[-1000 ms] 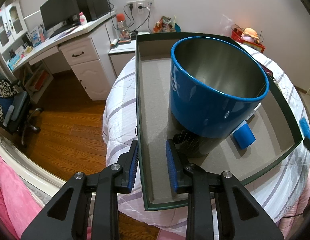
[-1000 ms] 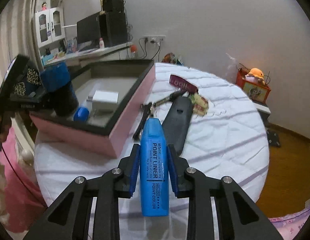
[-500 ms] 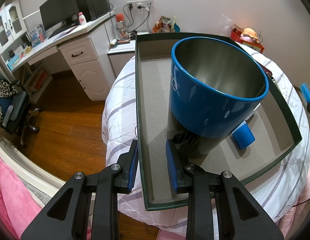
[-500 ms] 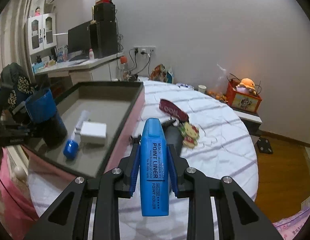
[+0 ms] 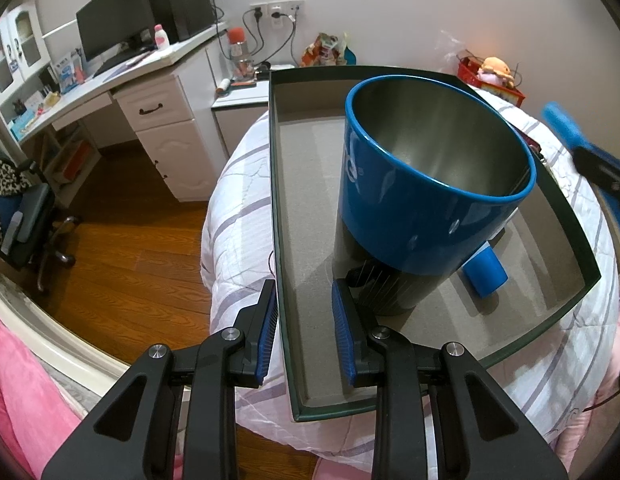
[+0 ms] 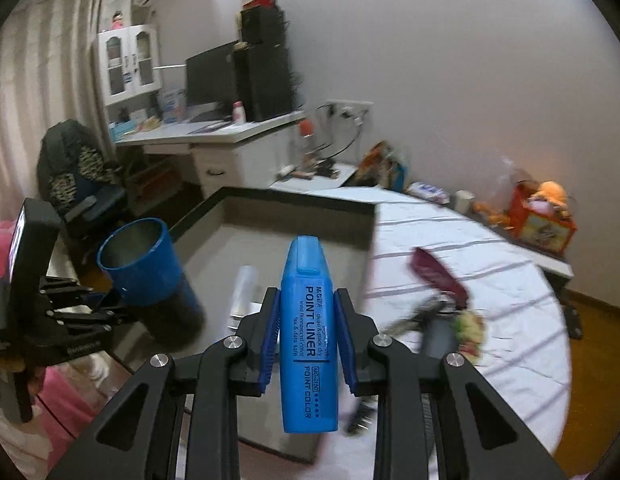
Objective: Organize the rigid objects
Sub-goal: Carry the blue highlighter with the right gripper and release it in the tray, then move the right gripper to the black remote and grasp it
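A blue highlighter (image 6: 308, 344) marked POINT LINER sits upright between the pads of my right gripper (image 6: 306, 300), which is shut on it above the open box (image 6: 294, 200). The box has a dark green rim and a grey floor. In it stands a blue steel-lined cup (image 5: 430, 184) with a dark base, and a small blue cylinder (image 5: 486, 276) lies beside it. My left gripper (image 5: 304, 308) straddles the box's near wall (image 5: 278, 160). One pad is outside and the other inside, with a gap on the inner side. The right gripper (image 5: 590, 164) shows blurred at the right edge.
The box rests on a round surface under a white striped quilt (image 6: 490, 280). On the quilt lie a maroon tag (image 6: 438, 276), keys, a charm and a black object (image 6: 438, 340). A pale tube (image 6: 242, 292) lies in the box. A desk (image 5: 150, 96) and an office chair (image 5: 22, 216) stand at the left.
My right gripper has risen and moved over the box with the highlighter held in it. In the left wrist view it has climbed the right edge. The left gripper has stayed put.
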Tool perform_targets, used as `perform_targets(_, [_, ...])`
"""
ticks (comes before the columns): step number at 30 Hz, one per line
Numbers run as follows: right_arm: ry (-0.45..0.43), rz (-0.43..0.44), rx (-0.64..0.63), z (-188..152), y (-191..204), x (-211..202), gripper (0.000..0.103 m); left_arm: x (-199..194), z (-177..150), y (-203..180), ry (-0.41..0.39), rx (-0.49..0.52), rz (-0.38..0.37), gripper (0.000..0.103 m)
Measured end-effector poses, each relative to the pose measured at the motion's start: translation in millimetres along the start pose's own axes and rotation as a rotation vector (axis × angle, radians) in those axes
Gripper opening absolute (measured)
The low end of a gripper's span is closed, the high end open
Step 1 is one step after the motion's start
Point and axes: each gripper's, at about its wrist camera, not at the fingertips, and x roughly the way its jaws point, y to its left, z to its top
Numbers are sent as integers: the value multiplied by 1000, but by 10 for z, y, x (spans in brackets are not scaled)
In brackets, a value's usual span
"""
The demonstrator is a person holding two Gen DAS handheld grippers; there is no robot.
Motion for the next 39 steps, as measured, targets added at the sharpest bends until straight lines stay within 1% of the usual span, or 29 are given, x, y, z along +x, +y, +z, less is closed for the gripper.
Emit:
perform_targets(1, [17,14,-2,9,35,80,27,-2,0,-3,-1,1,-2,26])
perform_targets(3, [39,6,-14,12,87,203,27,2,2,8,0,2,-4,26])
perform_targets(8, [118,-88,-87,42,166,536,27,-8,-6,21,-4,4,-8,26])
perform_targets(15, [201,-114,-120,208,117,902,27,-7,1,48,-7,5,-15,27])
perform_targets(18, [230,-127,-125,242,90,974,27,-4,0,50,-6,3,-18,27])
perform_targets(19, [253,-132,-124,241,71,1002,27,-3,1,51,-6,3,-20,27])
perform_targets(22, [266,-147,-117,212,32,990,28,-4,6,45,-6,7,-18,27])
perform_targets(26, [226,-152,-113,225,41,908,28,-3,10,34,-6,7,-20,27])
perform_targets(27, [205,-150,-111,234,45,872,28,-9,4,34,-6,9,-19,27])
perform_targets(29, [189,-133,-95,238,32,820,28,-11,13,41,-5,8,-19,27])
perform_targets(33, [129,-116,-53,282,-38,585,29,-14,7,39,-5,8,-20,27])
perform_targets(34, [112,-114,-42,294,-67,515,33,-14,11,36,-4,8,-19,27])
perform_targets(35, [91,-114,-28,297,-110,411,42,-18,9,39,-5,8,-18,27])
perform_targets(36, [82,-115,-20,305,-136,366,46,-19,6,44,-5,7,-18,27])
perform_targets(37, [61,-120,-10,301,-186,264,48,-19,6,44,-5,7,-19,27])
perform_targets(39, [35,-125,7,292,-279,115,48,-18,7,42,-5,7,-18,27])
